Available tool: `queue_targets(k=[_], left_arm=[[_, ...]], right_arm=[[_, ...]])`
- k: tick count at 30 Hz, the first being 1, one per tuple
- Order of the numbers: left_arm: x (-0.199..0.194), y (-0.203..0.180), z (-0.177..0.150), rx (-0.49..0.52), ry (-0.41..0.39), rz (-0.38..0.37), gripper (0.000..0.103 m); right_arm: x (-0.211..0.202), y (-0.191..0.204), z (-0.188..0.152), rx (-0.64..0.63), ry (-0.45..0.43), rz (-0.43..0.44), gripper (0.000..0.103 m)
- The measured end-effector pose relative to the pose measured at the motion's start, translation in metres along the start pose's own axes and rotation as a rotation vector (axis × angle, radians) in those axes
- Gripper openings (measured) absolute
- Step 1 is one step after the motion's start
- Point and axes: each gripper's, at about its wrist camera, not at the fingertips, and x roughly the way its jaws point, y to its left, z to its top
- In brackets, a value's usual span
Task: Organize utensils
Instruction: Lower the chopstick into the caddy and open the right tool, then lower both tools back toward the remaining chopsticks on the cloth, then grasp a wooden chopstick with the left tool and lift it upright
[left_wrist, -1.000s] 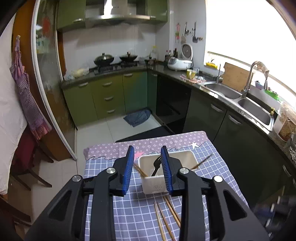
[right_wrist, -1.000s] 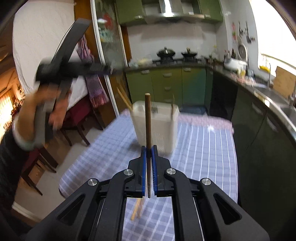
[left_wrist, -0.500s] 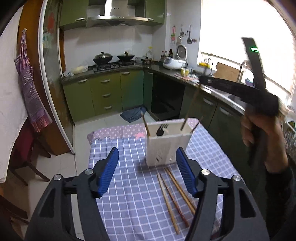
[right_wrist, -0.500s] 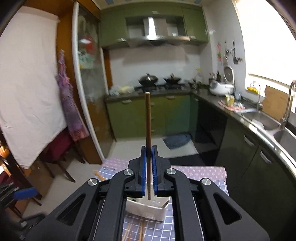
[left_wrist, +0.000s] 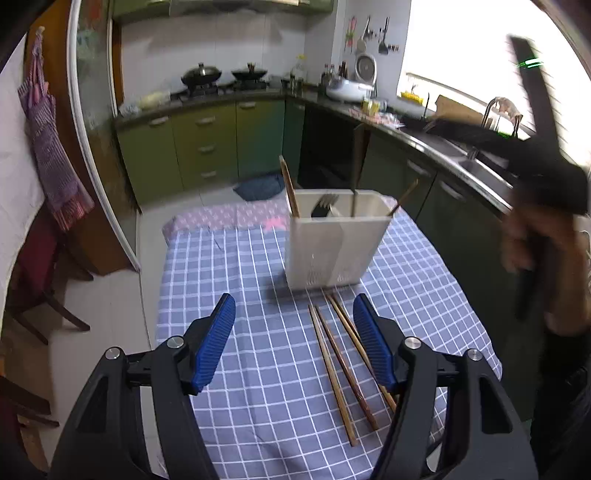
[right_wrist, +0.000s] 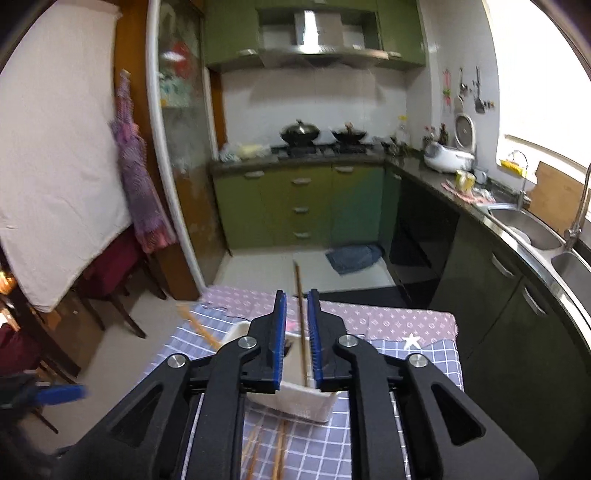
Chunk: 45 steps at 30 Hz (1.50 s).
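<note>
A: What's nearest the left gripper (left_wrist: 294, 334)?
B: Its jaws gape wide, empty. Three brown chopsticks (left_wrist: 334, 369) lie flat on the checked tablecloth (left_wrist: 240, 295), long axes running from 5 o'clock up to 11.
A: And beyond them?
B: The white holder (left_wrist: 332, 240) at 12 o'clock, with a black fork (left_wrist: 323, 205) and leaning sticks.
A: The right gripper (right_wrist: 296, 339)?
B: Its jaws have just been parting, narrowly; a thin brown chopstick (right_wrist: 300, 314) stands upright between them, untouched, foot in the holder.

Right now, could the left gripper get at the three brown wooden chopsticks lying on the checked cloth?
Probably yes. The left gripper is open, and the brown wooden chopsticks lie on the checked cloth just ahead, nothing covering them. One runs beside the right finger.
</note>
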Motion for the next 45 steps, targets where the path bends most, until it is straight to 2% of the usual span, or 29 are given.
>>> queue_targets(k=[2, 4, 6, 9, 12, 15, 18, 23, 25, 32, 40, 45], left_arm=[[0.013, -0.004, -0.003, -0.001, 0.035, 0.000, 0.063], [0.029, -0.008, -0.008, -0.012, 0.078, -0.010, 0.063], [0.048, -0.012, -0.013, -0.025, 0.133, -0.026, 0.063], [0.080, -0.022, -0.023, -0.039, 0.216, -0.047, 0.063], [0.110, -0.032, -0.031, -0.041, 0.260, -0.015, 0.062], [0.132, -0.037, -0.036, -0.043, 0.301, 0.011, 0.053], [0.153, -0.039, -0.042, -0.052, 0.357, 0.036, 0.044], [0.174, -0.041, -0.048, -0.058, 0.408, 0.065, 0.034], [0.181, -0.041, -0.050, -0.067, 0.434, 0.065, 0.026], [0.200, -0.042, -0.058, -0.079, 0.481, 0.074, 0.019], [0.208, -0.043, -0.054, -0.065, 0.479, 0.094, 0.008], [0.201, -0.033, -0.050, -0.085, 0.464, 0.070, 0.007]], right_arm=[[-0.024, 0.002, -0.010, -0.017, -0.007, 0.018, 0.024], [-0.043, -0.001, -0.032, -0.032, 0.019, 0.039, 0.025], [-0.051, -0.009, -0.058, -0.033, 0.060, 0.035, 0.029], [-0.045, -0.029, -0.102, -0.012, 0.161, 0.017, 0.032], [-0.030, -0.047, -0.135, 0.021, 0.239, -0.014, 0.032], [-0.014, -0.066, -0.161, 0.068, 0.313, -0.015, 0.032], [-0.004, -0.076, -0.181, 0.082, 0.350, -0.016, 0.032], [0.008, -0.082, -0.192, 0.083, 0.381, 0.001, 0.032], [0.013, -0.080, -0.190, 0.081, 0.388, 0.007, 0.032], [0.015, -0.075, -0.189, 0.077, 0.398, 0.023, 0.032], [0.015, -0.071, -0.189, 0.064, 0.411, 0.028, 0.034], [0.018, -0.069, -0.190, 0.054, 0.425, 0.028, 0.034]])
